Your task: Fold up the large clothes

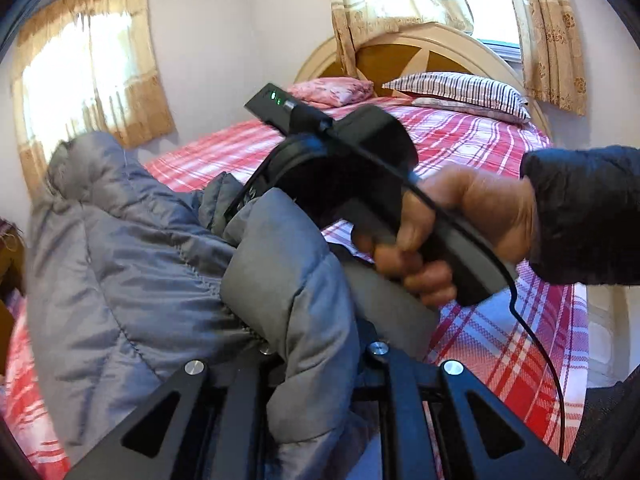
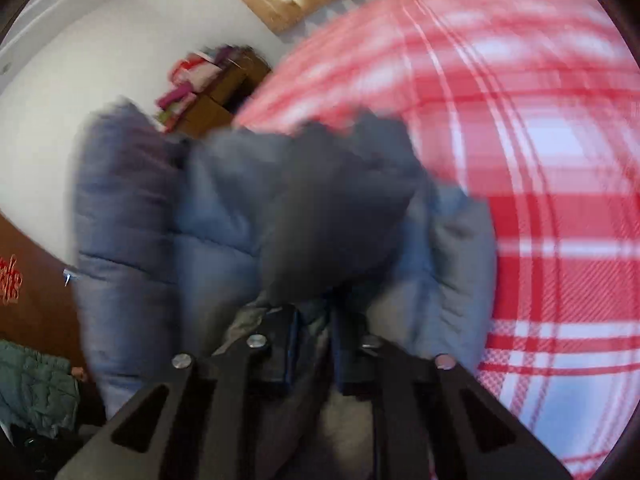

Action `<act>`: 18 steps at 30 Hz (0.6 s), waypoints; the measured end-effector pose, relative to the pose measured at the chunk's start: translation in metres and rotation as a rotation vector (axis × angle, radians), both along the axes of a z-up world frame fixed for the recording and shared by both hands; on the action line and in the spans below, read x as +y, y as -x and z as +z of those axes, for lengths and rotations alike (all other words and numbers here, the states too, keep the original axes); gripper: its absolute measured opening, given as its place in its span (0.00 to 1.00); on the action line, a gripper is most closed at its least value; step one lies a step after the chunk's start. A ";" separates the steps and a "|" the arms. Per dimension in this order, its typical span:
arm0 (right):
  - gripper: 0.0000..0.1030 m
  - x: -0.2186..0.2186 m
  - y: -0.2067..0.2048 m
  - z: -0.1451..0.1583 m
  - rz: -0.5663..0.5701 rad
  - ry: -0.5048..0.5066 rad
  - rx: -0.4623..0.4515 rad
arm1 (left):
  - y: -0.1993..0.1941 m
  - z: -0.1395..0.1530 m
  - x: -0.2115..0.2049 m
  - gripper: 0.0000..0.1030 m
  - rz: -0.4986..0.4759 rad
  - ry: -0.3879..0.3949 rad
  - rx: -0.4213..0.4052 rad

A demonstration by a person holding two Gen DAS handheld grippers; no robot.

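Note:
A grey quilted puffer jacket [image 1: 132, 264] hangs bunched above the bed's red plaid sheet [image 1: 480, 140]. My left gripper [image 1: 316, 344] is shut on a thick fold of it, and the padding hides the fingertips. A hand [image 1: 460, 220] in a dark sleeve holds my right gripper [image 1: 244, 200] just ahead, its front end buried in the jacket. In the blurred right wrist view, my right gripper [image 2: 316, 344] is shut on the jacket [image 2: 224, 216], with fabric pinched between the jaws and billowing over them.
A striped pillow [image 1: 460, 88] and a pink pillow [image 1: 332, 90] lie by the arched headboard [image 1: 420, 52]. A black cable [image 1: 536, 332] hangs from the right gripper. A green garment [image 2: 36, 384] and a shelf [image 2: 208, 92] of colourful things stand beside the bed [image 2: 540, 200].

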State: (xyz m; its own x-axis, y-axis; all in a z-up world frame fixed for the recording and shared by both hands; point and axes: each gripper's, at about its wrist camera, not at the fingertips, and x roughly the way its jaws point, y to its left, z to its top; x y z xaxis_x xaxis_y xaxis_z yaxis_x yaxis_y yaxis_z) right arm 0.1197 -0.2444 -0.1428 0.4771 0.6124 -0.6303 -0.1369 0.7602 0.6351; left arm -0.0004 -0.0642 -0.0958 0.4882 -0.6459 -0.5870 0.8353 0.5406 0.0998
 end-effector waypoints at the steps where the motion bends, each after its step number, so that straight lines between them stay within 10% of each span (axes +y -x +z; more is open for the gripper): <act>1: 0.10 -0.001 0.000 0.000 -0.001 -0.001 0.004 | -0.004 -0.004 -0.002 0.10 -0.010 0.018 0.031; 6: 0.19 -0.003 0.010 0.035 0.049 0.183 0.021 | -0.007 -0.014 0.001 0.11 -0.029 0.072 0.109; 11: 0.79 -0.012 0.038 0.111 0.034 0.238 -0.184 | -0.006 -0.015 0.002 0.11 -0.037 0.077 0.104; 18: 0.81 0.048 0.006 0.121 0.146 0.202 -0.215 | -0.007 -0.015 0.009 0.11 -0.031 0.075 0.094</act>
State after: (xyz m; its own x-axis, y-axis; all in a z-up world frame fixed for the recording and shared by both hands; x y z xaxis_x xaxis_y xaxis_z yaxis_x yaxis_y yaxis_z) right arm 0.1140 -0.1967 -0.0217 0.5285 0.5573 -0.6404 -0.3684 0.8302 0.4185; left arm 0.0066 -0.0556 -0.1109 0.4124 -0.7032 -0.5791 0.8553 0.5177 -0.0195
